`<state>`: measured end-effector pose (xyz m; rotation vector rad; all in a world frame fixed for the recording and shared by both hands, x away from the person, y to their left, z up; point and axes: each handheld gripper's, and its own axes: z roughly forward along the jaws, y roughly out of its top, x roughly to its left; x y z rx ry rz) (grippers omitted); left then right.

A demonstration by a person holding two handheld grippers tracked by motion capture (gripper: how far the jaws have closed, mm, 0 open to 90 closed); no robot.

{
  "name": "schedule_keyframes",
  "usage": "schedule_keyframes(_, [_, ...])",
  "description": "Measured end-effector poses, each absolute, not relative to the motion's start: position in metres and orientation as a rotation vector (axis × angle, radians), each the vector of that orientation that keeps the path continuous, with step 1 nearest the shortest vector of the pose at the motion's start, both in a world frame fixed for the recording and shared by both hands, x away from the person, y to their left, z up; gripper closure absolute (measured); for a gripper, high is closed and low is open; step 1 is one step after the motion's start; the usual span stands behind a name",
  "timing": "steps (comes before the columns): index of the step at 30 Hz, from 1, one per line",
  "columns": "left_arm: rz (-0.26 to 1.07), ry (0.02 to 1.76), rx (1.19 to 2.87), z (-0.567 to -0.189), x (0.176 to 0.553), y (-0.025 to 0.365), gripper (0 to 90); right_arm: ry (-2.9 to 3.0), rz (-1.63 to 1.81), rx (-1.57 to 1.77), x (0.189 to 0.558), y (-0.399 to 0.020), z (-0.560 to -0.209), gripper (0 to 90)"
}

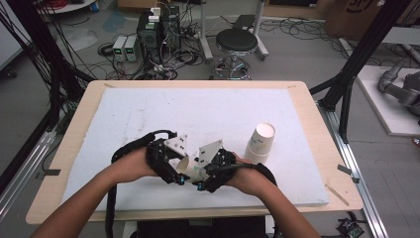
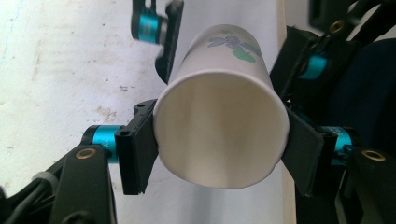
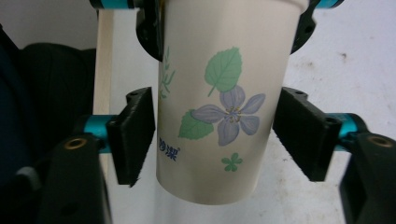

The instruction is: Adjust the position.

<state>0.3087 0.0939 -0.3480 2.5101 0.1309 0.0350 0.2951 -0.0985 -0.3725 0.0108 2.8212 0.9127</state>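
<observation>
A white paper cup (image 1: 189, 169) printed with a purple flower and green leaves lies on its side in the air between both grippers, just above the white board (image 1: 198, 114). My left gripper (image 2: 219, 156) is shut on the cup (image 2: 219, 126) near its open rim, one pad pressing on each side. From the opposite end, my right gripper (image 3: 215, 135) is shut on the cup (image 3: 224, 70) near its base, its pads against the two sides. In the high view, the left gripper (image 1: 177, 173) and right gripper (image 1: 202, 179) meet at the table's near middle.
A stack of white paper cups (image 1: 260, 144) stands upright just right of my right hand. The board covers a wooden table (image 1: 317, 129). Behind the table stand a black stool (image 1: 236, 42), power supplies (image 1: 125, 48) and tangled cables on the floor.
</observation>
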Motion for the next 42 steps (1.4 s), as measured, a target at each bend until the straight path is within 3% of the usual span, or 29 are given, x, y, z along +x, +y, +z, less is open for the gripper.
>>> schedule_keyframes(12, [0.063, 0.150, 2.460, -0.348, 0.306, 0.092, 32.7, 2.848, 0.896, 0.074, 0.297, -0.098, -0.375, 37.5])
schedule_keyframes(18, [0.123, 0.170, 2.273, -0.349, 0.306, 0.106, 19.0, 2.849, 0.909, 0.115, 0.298, -0.104, -0.376, 36.5])
schedule_keyframes(29, [0.160, 0.306, 1.917, -0.358, 0.301, 0.153, 18.3, 2.744, 1.067, 0.306, 0.301, -0.138, -0.379, 35.4])
schedule_keyframes(42, [0.336, 0.519, 1.648, -0.392, 0.298, 0.185, 17.5, 2.561, 1.317, 0.464, 0.293, -0.167, -0.392, 34.2])
